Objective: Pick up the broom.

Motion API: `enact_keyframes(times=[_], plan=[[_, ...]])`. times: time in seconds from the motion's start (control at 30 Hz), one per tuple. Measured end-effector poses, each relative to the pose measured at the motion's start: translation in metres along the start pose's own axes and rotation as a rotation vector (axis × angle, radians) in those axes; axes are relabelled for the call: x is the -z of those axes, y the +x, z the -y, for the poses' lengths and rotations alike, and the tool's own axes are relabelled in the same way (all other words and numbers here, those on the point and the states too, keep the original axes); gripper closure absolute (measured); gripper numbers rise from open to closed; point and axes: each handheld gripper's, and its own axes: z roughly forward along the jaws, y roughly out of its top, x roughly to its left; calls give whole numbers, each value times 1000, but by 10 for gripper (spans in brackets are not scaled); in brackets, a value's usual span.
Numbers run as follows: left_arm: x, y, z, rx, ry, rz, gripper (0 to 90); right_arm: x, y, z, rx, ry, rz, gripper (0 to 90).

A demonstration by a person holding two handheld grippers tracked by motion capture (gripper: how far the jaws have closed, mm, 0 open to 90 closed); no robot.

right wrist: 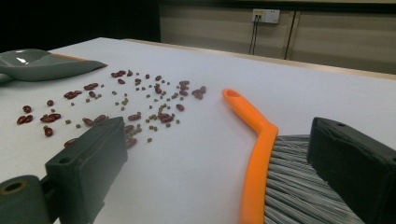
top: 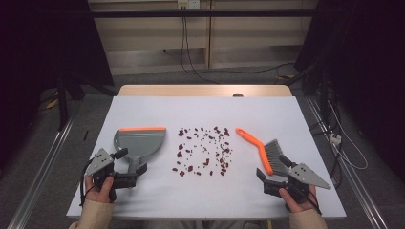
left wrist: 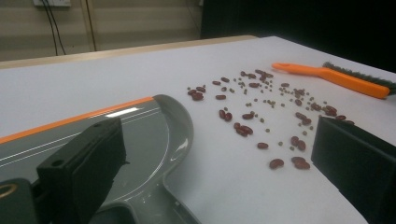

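A grey dustpan (top: pixel 138 143) with an orange lip lies left of centre on the white table (top: pixel 267 112), its handle pointing toward me. My left gripper (top: pixel 130 162) stands open, its jaws on either side of that handle without pressing it; in the left gripper view the dustpan (left wrist: pixel 154 135) runs down between the jaws. Red beans and small green ones (top: pixel 203 150) are scattered mid-table. An orange brush (top: pixel 260 148) with grey bristles lies at the right. My right gripper (top: pixel 273 168) is open around the brush (right wrist: pixel 257 154) at its bristle end.
The table's wooden far edge (top: pixel 205 90) runs along the back. Metal rails (top: pixel 43 167) flank the table on the floor, and cables (top: pixel 334 138) trail at the right. White surface lies bare beyond the beans (right wrist: pixel 126 102).
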Motion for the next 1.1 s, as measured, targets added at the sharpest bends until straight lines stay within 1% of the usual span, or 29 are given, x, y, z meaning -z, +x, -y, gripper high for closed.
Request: enact_keyframes(times=[0.27,0.37,0.4,0.47,0.53,0.57,0.6,0.67,0.7,0.73,0.87,0.93,0.97,1.0,1.03,1.1], plan=[[0,0,0,-1,-1,0,26,1,-1,-2,6,0,5,49],[0,0,0,0,1,2,26,0,-2,-3,4,2,-10,39],[0,0,0,0,2,2,26,0,-2,-4,3,2,-4,22],[0,0,0,-1,1,2,27,-1,-3,-7,2,5,-2,26],[0,0,0,0,0,2,26,-4,-5,-11,-1,22,-1,31],[0,0,0,2,-2,1,26,-4,-5,-11,-1,22,-1,31],[0,0,0,2,-2,1,26,-8,-6,-15,-16,38,14,30],[0,-1,0,5,-3,7,27,-12,-8,-18,-16,51,24,33],[0,-1,0,5,-3,7,26,-14,-8,-20,-29,55,18,40],[0,-1,0,1,-2,7,26,-15,-9,-21,-27,56,12,45],[0,-1,0,1,-4,7,27,-20,-10,-27,-20,59,16,53],[0,-1,-1,4,-7,7,27,-25,-12,-33,-23,76,14,65],[0,-1,-1,4,-7,7,26,-25,-12,-33,-23,76,14,65],[-1,-1,-1,7,-6,12,27,-28,-14,-36,-36,81,10,87],[-1,-1,-1,7,-6,12,27,-29,-14,-37,-41,83,2,94],[-2,-2,-1,6,-9,17,26,-32,-16,-40,-47,92,1,113]])
